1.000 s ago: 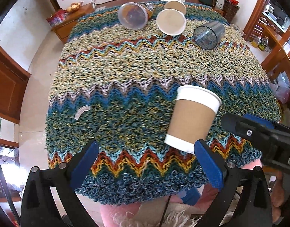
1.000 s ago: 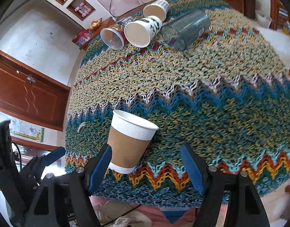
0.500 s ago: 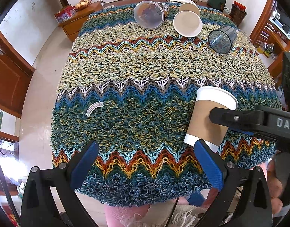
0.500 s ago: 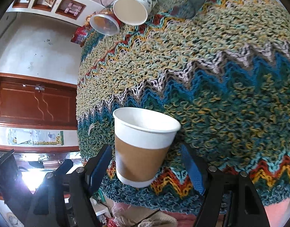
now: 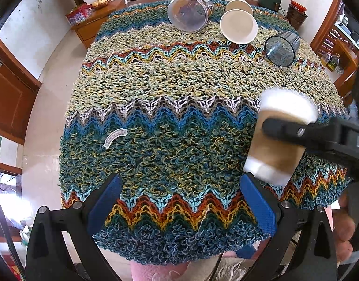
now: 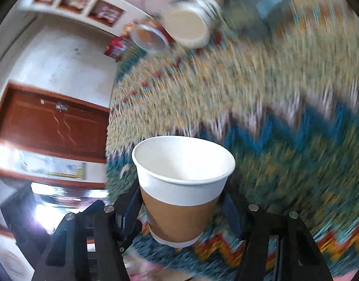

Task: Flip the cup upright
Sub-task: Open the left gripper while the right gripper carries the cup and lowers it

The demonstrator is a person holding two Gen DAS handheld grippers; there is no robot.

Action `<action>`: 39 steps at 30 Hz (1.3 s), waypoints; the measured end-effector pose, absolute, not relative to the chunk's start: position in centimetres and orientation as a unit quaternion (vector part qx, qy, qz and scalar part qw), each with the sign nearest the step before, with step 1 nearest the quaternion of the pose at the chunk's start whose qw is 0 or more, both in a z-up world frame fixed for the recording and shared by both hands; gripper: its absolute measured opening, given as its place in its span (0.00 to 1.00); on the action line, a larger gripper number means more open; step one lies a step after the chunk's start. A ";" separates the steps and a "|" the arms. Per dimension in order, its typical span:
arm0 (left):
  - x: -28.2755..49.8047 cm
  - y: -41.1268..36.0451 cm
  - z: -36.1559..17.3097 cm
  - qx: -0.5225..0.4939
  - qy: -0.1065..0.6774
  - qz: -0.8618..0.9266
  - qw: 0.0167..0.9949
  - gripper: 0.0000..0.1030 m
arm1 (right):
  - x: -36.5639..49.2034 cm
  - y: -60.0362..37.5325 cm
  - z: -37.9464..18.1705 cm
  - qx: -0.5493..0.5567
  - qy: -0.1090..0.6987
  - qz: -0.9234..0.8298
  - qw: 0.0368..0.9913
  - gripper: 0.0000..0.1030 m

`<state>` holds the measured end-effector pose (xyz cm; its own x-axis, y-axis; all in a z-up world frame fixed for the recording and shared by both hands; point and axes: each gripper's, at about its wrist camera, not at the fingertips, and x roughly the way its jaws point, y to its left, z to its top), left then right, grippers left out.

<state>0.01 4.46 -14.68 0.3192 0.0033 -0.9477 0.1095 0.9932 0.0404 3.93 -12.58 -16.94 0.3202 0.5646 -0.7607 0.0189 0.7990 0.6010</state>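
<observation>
A brown paper cup with a white rim (image 6: 181, 192) stands mouth up between the fingers of my right gripper (image 6: 183, 208), which is shut on its brown sleeve. The right wrist view is blurred by motion. In the left wrist view the same cup (image 5: 278, 135) appears blurred at the right, near the table's front edge, with the right gripper's black finger across it. My left gripper (image 5: 179, 203) is open and empty, over the front edge of the table to the left of the cup.
A zigzag knitted cloth (image 5: 179, 93) covers the table. At the far side lie a clear plastic cup (image 5: 187, 12), two white paper cups (image 5: 239, 25) and a dark glass tumbler (image 5: 281, 49), all on their sides. A small label (image 5: 115, 137) lies on the cloth.
My right gripper has closed in on the paper cup and now grips it. The cup has shifted right in the left wrist view. The left gripper stays open.
</observation>
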 end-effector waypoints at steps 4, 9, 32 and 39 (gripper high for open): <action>0.2 4.2 -14.8 0.048 0.579 -0.036 0.813 0.98 | 3.9 -11.2 -14.5 0.127 0.472 0.147 0.860 0.62; 0.6 4.5 -14.7 0.037 0.566 -0.025 0.823 0.98 | 3.7 -10.1 -15.7 0.026 0.414 0.120 0.902 0.62; 0.1 5.0 -12.9 0.016 0.537 -0.012 0.843 0.98 | -0.7 -8.9 -15.8 -0.047 0.402 0.128 0.905 0.73; -1.2 4.6 -10.3 0.016 0.514 -0.016 0.858 0.98 | -2.5 -10.5 -13.0 -0.020 0.385 0.114 0.916 0.73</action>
